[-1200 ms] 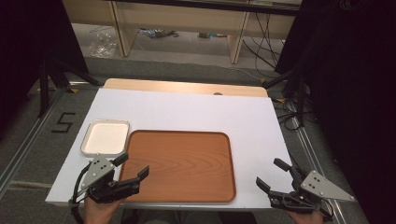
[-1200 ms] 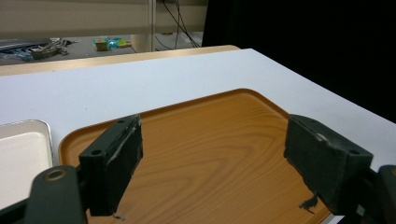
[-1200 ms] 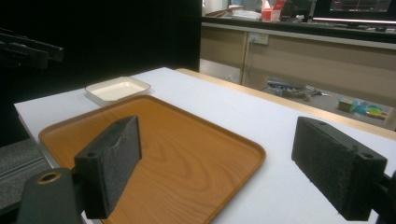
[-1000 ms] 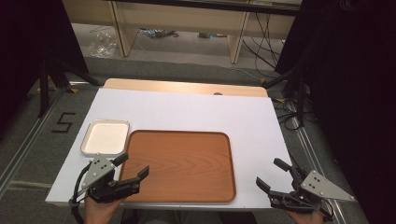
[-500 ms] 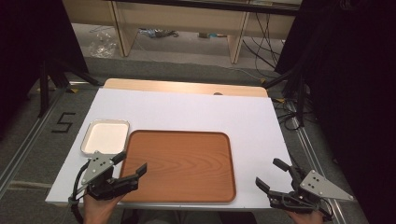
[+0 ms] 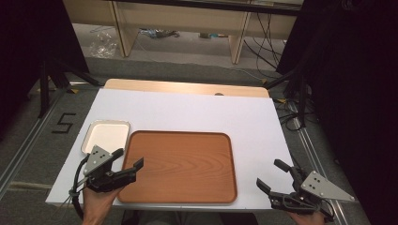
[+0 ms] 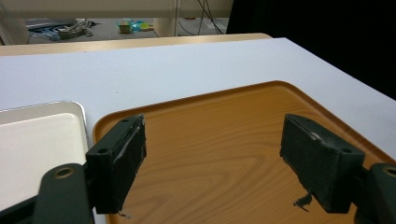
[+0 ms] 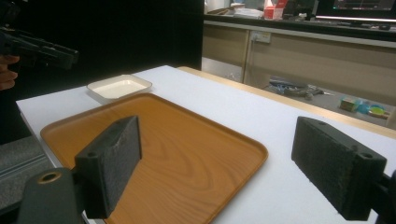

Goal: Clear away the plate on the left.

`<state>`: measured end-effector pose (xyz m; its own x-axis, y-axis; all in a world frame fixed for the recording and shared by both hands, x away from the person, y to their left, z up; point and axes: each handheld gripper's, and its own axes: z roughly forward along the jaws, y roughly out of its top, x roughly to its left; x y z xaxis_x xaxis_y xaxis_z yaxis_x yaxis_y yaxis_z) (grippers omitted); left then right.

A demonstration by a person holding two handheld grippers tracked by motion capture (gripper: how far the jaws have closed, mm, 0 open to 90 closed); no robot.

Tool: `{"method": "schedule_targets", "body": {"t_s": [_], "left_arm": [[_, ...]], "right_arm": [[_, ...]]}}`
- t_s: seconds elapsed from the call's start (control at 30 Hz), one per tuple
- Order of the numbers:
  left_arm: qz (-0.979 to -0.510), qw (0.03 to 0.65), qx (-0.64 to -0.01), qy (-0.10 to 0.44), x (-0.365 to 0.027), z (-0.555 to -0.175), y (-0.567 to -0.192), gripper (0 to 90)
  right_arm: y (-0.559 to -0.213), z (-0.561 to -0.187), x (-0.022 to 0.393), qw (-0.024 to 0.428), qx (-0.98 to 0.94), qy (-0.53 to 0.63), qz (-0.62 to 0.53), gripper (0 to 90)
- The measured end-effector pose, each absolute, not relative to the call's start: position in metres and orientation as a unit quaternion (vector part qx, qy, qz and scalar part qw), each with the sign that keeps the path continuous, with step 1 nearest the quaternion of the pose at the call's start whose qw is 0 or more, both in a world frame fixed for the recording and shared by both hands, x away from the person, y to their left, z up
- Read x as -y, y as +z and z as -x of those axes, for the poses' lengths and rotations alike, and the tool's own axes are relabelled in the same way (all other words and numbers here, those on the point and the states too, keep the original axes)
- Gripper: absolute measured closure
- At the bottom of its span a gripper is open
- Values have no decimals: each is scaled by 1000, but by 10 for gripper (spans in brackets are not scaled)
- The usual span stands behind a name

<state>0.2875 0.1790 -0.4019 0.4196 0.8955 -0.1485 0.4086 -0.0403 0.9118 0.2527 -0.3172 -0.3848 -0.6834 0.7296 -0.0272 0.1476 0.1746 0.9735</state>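
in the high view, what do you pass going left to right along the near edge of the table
left hand-held gripper → brown wooden tray → bare strip of white table → right hand-held gripper

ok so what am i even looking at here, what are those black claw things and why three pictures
A person holds a hand-held two-jaw tool in each hand: the left tool and the right tool. Both are open and hold nothing. One picture comes from a fixed camera above the white table. The other two come from cameras riding on each tool, looking along its black jaws. On the table lie a brown wooden rectangular tray and, beside its far left corner, a small white rectangular dish, both empty.
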Motion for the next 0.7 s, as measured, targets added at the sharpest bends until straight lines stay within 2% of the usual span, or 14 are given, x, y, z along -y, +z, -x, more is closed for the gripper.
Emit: {"method": "schedule_targets", "body": {"t_s": [0.23, 0.7], "left_arm": [[-681, 480, -488, 261, -182, -295, -404, 226], [-657, 441, -536, 294, -207, -325, -410, 249]], "right_arm": [[-385, -253, 317, 257, -721, 568, -302, 168], [-385, -252, 317, 256, -719, 569, -307, 169]]}}
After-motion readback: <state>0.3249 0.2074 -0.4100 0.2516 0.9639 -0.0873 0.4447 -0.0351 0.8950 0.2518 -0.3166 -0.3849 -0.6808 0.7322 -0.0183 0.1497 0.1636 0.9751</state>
